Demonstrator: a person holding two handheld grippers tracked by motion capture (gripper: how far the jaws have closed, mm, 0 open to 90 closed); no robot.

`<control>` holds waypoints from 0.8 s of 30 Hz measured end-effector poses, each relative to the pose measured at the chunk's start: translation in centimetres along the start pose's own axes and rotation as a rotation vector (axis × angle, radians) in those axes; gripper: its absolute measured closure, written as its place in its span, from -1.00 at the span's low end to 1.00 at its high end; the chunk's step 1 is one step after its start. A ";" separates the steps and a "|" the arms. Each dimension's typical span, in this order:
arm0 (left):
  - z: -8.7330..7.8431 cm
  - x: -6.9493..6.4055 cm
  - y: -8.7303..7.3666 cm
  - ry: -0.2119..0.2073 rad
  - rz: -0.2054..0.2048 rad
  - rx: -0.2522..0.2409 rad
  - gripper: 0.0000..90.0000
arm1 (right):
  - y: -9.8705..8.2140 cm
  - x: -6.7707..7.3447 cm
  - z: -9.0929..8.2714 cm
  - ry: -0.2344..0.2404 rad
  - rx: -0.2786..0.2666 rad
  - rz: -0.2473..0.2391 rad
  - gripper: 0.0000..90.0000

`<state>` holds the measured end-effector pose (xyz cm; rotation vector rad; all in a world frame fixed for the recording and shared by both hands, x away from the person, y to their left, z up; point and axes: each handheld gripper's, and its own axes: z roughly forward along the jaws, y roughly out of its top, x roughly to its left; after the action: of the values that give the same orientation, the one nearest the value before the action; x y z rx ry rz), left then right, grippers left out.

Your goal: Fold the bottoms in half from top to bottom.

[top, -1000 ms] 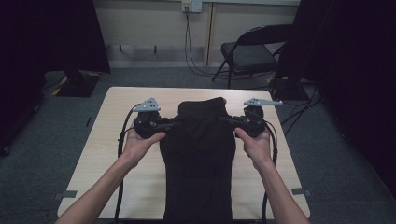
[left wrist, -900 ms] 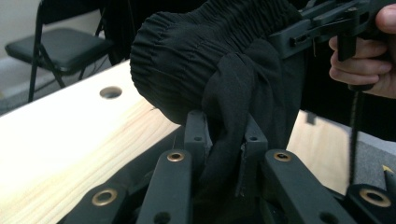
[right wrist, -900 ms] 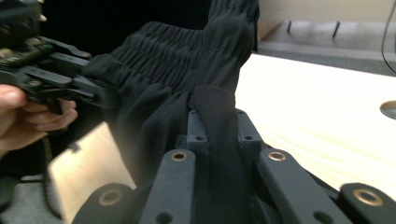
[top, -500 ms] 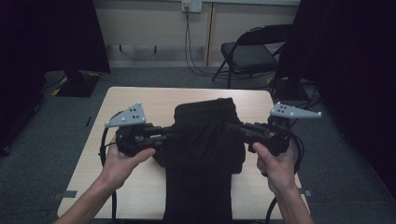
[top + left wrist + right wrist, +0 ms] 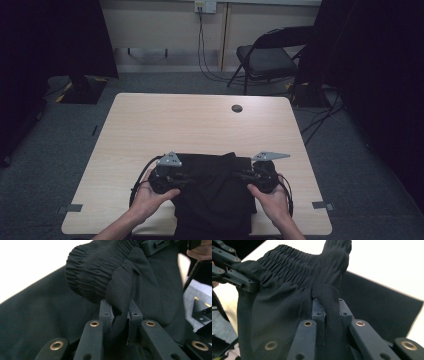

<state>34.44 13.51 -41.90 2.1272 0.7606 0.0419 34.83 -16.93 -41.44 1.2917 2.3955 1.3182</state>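
Left hand [image 5: 150, 195]: grips its tool near the table's front edge, toward the front-left corner, forearm coming in from the bottom of the high view.
Left gripper [image 5: 187, 176]: lies low over the tabletop and points inward at the cloth; a grey three-cornered plate sits on top and a cable loops behind it toward the left edge.
Left gripper's grip: in the left gripper view [image 5: 120, 315] the jaws stand nearly closed, with a fold of black fabric pinched tight between the pads.
Black garment [image 5: 212, 192]: lies at the middle of the table's front edge, its lower part hanging over that edge; the bunched upper hem is stretched between the two tools.
Waistband [image 5: 294, 265]: gathered and elastic, ruffled; it rises in a hump just past the jaws in both gripper views.
Right gripper [image 5: 240, 175]: mirrors the other tool, pointing inward at the cloth, plate on top.
Right gripper's grip: in the right gripper view [image 5: 331, 308] the jaws are almost together, clamped on a fold just below the waistband.
Right hand [image 5: 272, 197]: holds its tool near the front edge, toward the front-right corner.
Table [image 5: 200, 125]: pale wood, bare across its far half, with a round cable hole near the back edge.
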 end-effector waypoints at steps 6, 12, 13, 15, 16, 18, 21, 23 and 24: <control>1.8 0.9 -2.0 -0.039 -0.027 0.049 0.76 | -2.1 0.3 1.7 -0.050 0.091 -0.077 0.79; 3.2 1.9 -3.0 -0.008 -0.053 0.081 0.76 | -3.3 -0.4 3.6 -0.078 0.157 -0.061 0.78; 3.4 2.0 -3.0 0.011 -0.047 0.095 0.76 | -3.3 -0.6 3.7 -0.073 0.156 -0.044 0.77; 4.0 2.4 -3.1 0.018 -0.050 0.122 0.75 | -3.4 -1.3 4.4 -0.060 0.170 -0.006 0.77; 4.3 2.6 -3.1 0.029 -0.047 0.129 0.75 | -3.3 -1.4 4.7 -0.060 0.173 -0.016 0.76; 4.7 3.0 -2.9 0.046 -0.044 0.126 0.75 | -3.2 -1.6 5.1 -0.078 0.176 -0.043 0.76; 5.2 4.7 -2.1 0.075 -0.057 0.114 0.74 | -2.5 -1.8 6.1 -0.121 0.160 -0.083 0.77; 5.6 6.1 -1.6 0.092 -0.073 0.101 0.74 | -1.5 -2.5 6.9 -0.134 0.159 -0.077 0.77; 5.9 6.8 -1.2 0.111 -0.076 0.091 0.74 | -1.0 -2.8 7.5 -0.160 0.150 -0.097 0.77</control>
<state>41.08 13.46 -48.15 2.1938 0.9238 0.0874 39.48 -14.40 -47.53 1.2466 2.4492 0.9876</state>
